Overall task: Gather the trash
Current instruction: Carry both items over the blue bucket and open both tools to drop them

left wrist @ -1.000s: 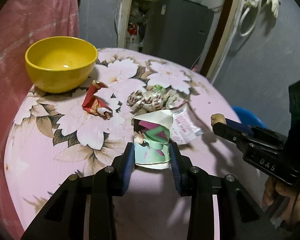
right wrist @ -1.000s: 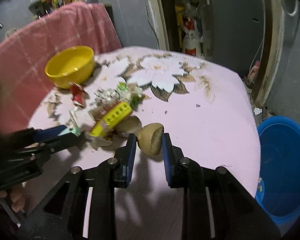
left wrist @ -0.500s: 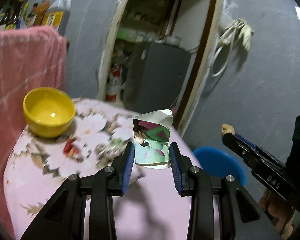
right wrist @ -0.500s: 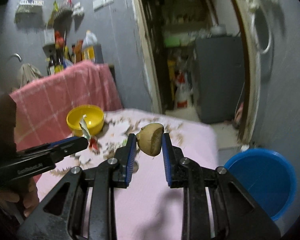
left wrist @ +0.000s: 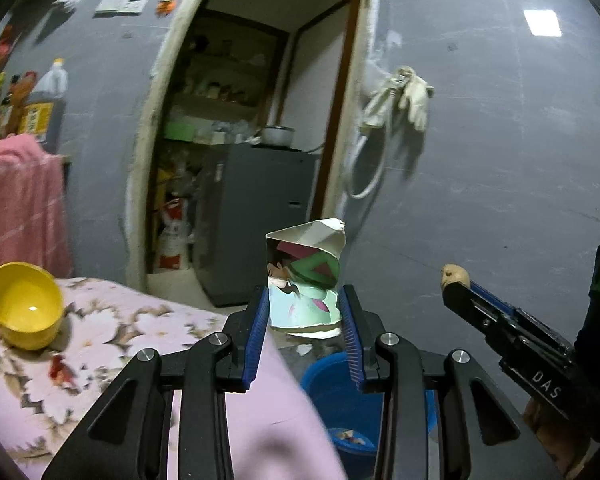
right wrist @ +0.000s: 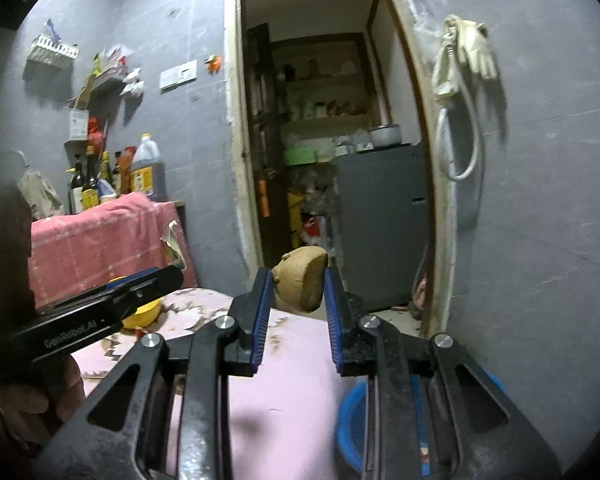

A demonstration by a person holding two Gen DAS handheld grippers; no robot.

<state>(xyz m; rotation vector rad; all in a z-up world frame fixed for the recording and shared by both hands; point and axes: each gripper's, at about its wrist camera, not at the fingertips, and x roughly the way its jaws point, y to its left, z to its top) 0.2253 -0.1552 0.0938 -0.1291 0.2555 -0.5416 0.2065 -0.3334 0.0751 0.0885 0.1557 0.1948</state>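
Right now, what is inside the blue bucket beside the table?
In the left wrist view, a few small scraps lie on the blue bucket floor. The left gripper, shut on a torn printed carton, covers most of the interior.

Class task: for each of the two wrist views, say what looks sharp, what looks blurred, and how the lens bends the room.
Left wrist view: the torn paper in the left gripper is sharp, the flowered tablecloth smears, the door frame bows, corners go black. Right wrist view: the brown lump in the right gripper is crisp, the blue tub soft and shadowed.
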